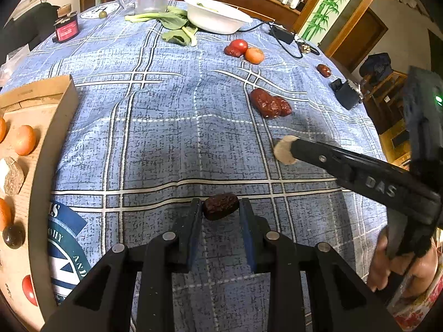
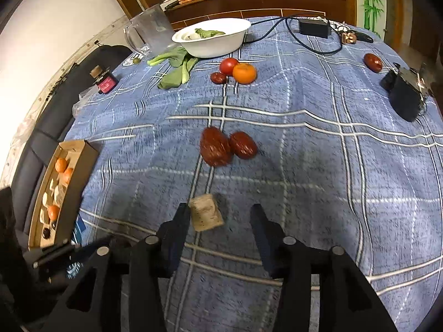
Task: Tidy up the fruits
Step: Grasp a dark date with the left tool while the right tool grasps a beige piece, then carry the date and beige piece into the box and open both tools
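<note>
The left gripper (image 1: pixel 221 210) reaches level over the cloth (image 1: pixel 166 138), jaws narrow around a dark date (image 1: pixel 221 206), seemingly pinched. The right gripper (image 2: pixel 220 215) angles down, jaws wide, a tan block (image 2: pixel 206 212) against its left finger. Beyond lie two red dates (image 2: pixel 227 145); the box (image 2: pixel 66 182) sits left.
</note>
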A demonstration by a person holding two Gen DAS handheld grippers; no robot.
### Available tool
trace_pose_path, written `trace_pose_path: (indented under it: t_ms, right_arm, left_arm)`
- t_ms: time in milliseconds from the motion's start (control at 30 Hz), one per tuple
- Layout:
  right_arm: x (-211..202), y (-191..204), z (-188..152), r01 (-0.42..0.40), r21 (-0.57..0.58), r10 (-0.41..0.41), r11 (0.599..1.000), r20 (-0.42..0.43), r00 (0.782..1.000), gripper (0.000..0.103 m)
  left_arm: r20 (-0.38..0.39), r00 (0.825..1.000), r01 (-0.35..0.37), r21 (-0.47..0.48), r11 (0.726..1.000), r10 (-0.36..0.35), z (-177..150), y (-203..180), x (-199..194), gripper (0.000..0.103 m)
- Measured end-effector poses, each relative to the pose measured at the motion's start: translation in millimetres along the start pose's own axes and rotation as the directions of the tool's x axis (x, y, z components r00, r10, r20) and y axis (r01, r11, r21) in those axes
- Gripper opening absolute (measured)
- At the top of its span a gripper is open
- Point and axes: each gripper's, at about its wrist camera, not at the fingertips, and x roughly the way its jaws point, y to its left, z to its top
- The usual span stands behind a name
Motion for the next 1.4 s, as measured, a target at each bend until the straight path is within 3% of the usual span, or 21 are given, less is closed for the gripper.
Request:
trace_pose_path:
  t_ms: [367,433,500,867,1167,1400]
  right_arm:
    - [20.2,22.5,1.6,0.024,-0.067,-0.025,0.997,-0.015,1.000,0.049]
    - [22.2,28.2,-1.5,0.034,-0.089,-0.036,0.995,-0.017,0.999,0.041]
    - [20.4,30.8,-5.2,0.042,-0.099,-0.043,0.994,-0.012,0.999,0.027]
    - [-12.3,29.5,-30.6,0.018,-0.007,-0.018,1.000,0.007,1.000,0.024]
    - [-20.3,93.2,-48.5,-0.068,-0.041,0.067,0.997,-0.020,0.998,0.025]
    - [-13.2,170.6,-52.9,-0.187,-0.105,0.181,0.977,-0.062,0.981,0.025]
  left_arm:
    - [0.015,1.000,0.003,0.011,1.000,-0.003,0.5,-0.7,5.0,0.026]
    - [0.012,1.000,0.003,0.015,1.000,-0.004,-0.2,-0.9,4.8,0.026]
    - [0.004,1.000,0.008,0.019,1.000,-0.008,-0.6,-1.1,4.1,0.026]
    - [0.002,0.999,0.048,0.060,0.997,-0.048,-5.4,-1.9,-15.1,0.026]
    - [0.056,0.998,0.032,0.004,0.999,-0.032,-13.8,49.5,-67.0,0.026]
    - [0.093,0.993,-0.059,-0.102,0.993,0.068,-30.3,130.8,-116.2,0.026]
